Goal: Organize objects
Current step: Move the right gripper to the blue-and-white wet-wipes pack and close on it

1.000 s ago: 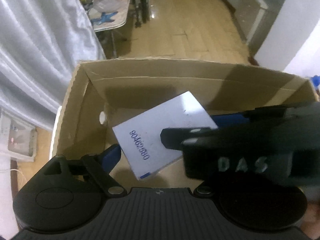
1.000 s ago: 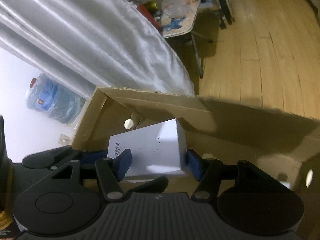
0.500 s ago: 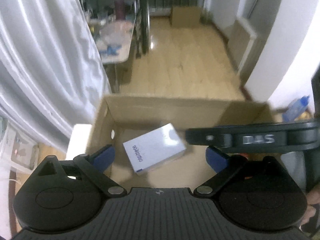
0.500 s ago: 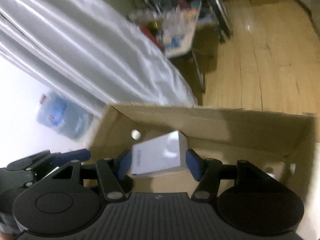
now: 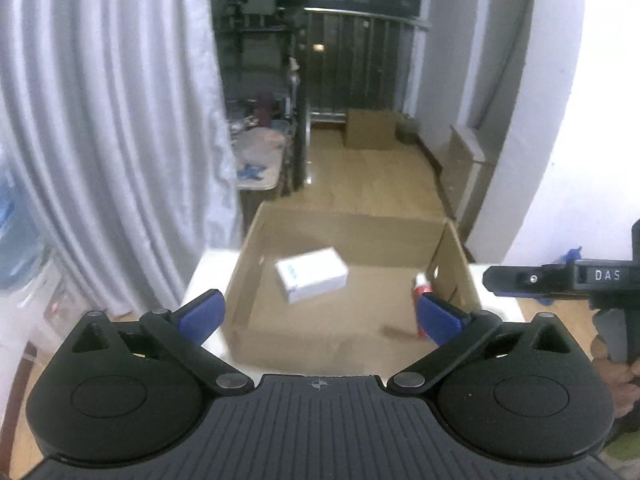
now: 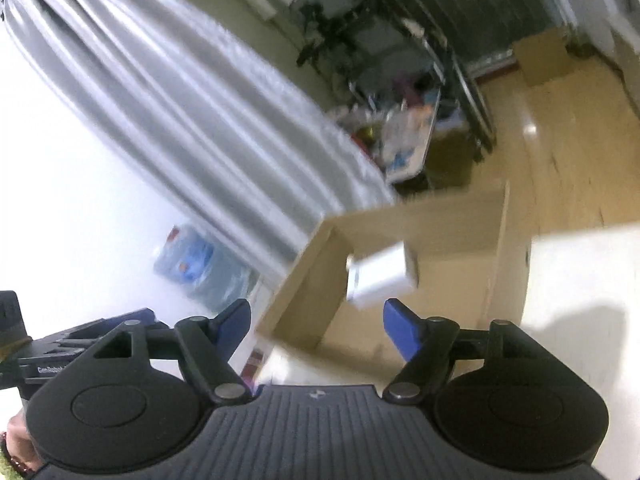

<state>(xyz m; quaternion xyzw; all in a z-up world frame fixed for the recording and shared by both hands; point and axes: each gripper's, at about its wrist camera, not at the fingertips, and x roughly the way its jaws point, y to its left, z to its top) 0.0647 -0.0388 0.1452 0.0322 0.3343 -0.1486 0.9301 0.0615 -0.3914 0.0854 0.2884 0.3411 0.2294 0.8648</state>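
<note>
One open-topped cardboard box, matte brown, rectangular, on white tabletop. One white carton, smooth, oblong, lying tilted on box floor toward 11 o'clock corner; blurred in right wrist view. One small red-and-white item at box's 3 o'clock wall, too blurred to identify. Two grippers, black plastic with blue pads: left gripper spread wide, holding nothing; right gripper likewise spread, holding nothing. One pleated grey curtain at 9 o'clock.

Black ribbed tongs with blue pads, silver pivot screws.
</note>
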